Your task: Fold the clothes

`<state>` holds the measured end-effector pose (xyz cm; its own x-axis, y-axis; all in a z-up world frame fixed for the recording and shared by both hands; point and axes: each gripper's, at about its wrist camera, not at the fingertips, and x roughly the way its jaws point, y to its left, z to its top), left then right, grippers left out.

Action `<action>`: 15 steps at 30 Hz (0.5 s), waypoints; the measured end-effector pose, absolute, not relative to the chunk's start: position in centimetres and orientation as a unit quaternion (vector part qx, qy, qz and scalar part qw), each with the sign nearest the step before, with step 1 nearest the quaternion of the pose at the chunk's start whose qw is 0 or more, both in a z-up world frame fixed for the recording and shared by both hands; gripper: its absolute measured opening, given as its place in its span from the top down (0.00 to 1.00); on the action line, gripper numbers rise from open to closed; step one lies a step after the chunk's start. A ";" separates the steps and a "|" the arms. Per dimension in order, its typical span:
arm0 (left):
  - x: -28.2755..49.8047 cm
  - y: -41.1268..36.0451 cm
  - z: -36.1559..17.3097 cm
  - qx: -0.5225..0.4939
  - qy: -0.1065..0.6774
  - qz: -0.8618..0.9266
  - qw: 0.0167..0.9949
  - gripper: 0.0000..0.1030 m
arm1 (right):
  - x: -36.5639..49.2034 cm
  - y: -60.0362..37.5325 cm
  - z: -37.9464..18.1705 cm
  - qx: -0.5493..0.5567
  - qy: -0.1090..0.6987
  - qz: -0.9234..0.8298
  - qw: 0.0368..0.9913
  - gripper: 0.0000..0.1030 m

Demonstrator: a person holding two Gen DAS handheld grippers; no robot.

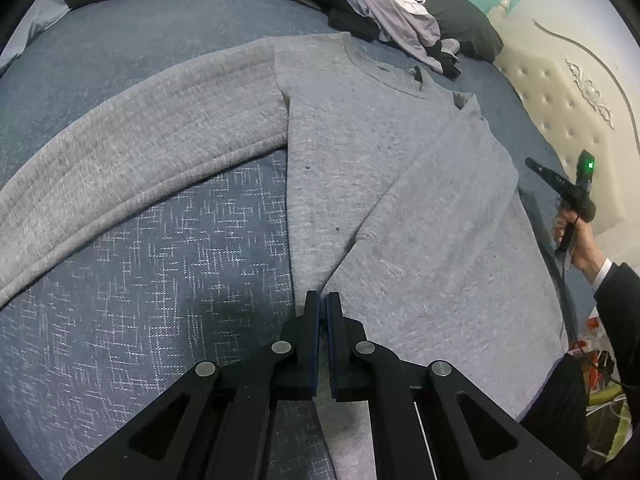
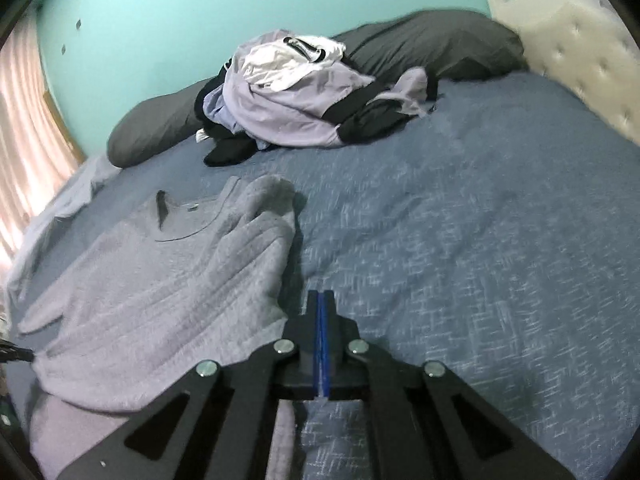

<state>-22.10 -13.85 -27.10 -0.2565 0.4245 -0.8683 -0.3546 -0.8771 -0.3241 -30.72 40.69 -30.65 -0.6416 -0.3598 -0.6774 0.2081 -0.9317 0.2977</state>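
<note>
Grey sweater (image 1: 360, 152): lying flat on the blue bedspread (image 1: 160, 260), one sleeve folded across its body. Left gripper (image 1: 323, 304): hovering over the sweater's hem, nearly clenched, grasping nothing. Right gripper (image 2: 321, 300): hanging beside the sweater, clenched empty. Clothes pile (image 2: 296, 100): sitting beyond the sweater's collar.

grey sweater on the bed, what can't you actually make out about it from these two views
- Hem of the grey sweater: left wrist view, hidden behind the left gripper.
- Far sleeve cuff: left wrist view, cut off by the fisheye edge.
- Neck label: right wrist view, motion blur; too small to read in either.
- Whether the right gripper pinches any cloth: its fingers look closed, nothing visible between them.
</note>
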 end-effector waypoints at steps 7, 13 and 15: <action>-22.2 -14.0 -27.2 -0.558 -0.032 0.792 0.245 0.97 | -31.0 40.5 -33.6 0.455 -0.109 -0.870 0.159 0.96; -22.4 -14.1 -27.1 -0.560 -0.032 0.790 0.247 0.97 | -31.0 39.0 -34.8 0.471 -0.103 -0.858 0.178 0.83; -22.4 -14.0 -27.1 -0.560 -0.032 0.789 0.248 0.97 | -31.2 39.0 -34.8 0.470 -0.114 -0.857 0.177 0.73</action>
